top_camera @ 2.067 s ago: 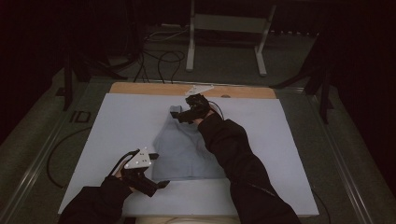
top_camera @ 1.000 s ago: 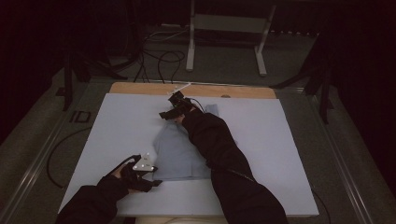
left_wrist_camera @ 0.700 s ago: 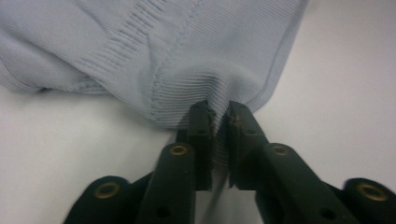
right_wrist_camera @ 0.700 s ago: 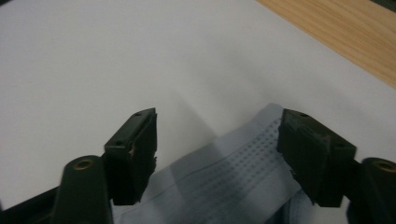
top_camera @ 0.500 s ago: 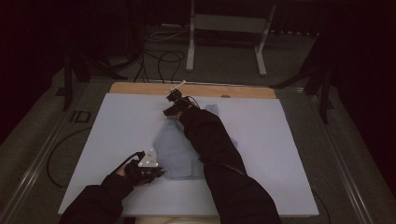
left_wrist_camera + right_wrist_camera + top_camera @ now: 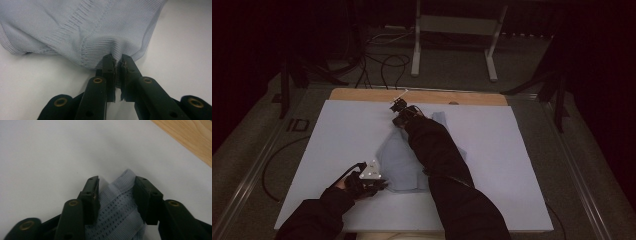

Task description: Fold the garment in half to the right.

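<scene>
A light blue knit garment (image 6: 399,160) lies rumpled in the middle of the white table top (image 6: 337,135). My left gripper (image 6: 379,184) sits at the garment's near left corner. In the left gripper view it (image 6: 117,61) is shut, pinching the ribbed hem of the garment (image 6: 87,25). My right gripper (image 6: 398,107) is at the far end of the cloth, with the sleeve and forearm lying across it. In the right gripper view the jaws (image 6: 116,182) stand apart, and a perforated ribbed band of the garment (image 6: 120,207) lies loose between them.
A bare wooden strip (image 6: 362,94) runs along the table's far edge, also seen in the right gripper view (image 6: 190,135). Behind the table, a metal stand (image 6: 452,25) and cables (image 6: 382,60) are on the dark floor. White surface stretches wide on both sides of the garment.
The right gripper has moved left along the far edge, dragging the cloth's top end with it, and the garment now looks narrower. The left gripper has shifted slightly right, still gripping the hem.
</scene>
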{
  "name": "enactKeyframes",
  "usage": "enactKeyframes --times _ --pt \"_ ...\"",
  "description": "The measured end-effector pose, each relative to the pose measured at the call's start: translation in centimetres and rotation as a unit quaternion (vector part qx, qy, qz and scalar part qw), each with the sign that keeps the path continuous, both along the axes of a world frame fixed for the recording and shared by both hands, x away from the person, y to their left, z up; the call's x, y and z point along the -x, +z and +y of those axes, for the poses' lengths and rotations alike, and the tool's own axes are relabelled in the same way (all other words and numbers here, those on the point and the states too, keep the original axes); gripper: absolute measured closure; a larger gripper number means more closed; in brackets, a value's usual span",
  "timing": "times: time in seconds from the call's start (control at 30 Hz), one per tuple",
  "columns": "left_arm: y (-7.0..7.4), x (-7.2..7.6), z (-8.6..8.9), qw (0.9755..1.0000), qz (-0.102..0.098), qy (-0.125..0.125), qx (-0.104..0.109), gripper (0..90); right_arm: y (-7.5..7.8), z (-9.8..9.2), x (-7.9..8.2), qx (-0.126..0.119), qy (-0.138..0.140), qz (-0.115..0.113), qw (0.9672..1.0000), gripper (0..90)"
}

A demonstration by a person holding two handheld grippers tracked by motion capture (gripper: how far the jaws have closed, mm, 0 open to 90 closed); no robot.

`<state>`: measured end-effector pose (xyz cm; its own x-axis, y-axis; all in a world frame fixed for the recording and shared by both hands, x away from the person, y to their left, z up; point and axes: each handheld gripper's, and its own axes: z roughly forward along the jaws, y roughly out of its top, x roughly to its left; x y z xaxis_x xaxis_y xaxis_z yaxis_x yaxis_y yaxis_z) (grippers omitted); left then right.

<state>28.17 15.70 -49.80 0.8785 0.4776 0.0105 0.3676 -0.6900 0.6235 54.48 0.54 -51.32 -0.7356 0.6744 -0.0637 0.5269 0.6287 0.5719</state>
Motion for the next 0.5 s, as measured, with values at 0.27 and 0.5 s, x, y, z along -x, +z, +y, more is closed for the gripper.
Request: enactKeyframes --times 0.27,0.5 --pt "-0.1 -0.3 0.2 0.9999 0.009 0.005 0.008 84.2 0.3 0.2 0.1 0.007 0.016 0.010 0.9998 81.8" --pt "0.4 -0.2 0.1 0.9999 0.003 0.005 0.012 84.3 1.1 -0.4 0.2 -0.001 0.018 0.012 0.9998 83.4"
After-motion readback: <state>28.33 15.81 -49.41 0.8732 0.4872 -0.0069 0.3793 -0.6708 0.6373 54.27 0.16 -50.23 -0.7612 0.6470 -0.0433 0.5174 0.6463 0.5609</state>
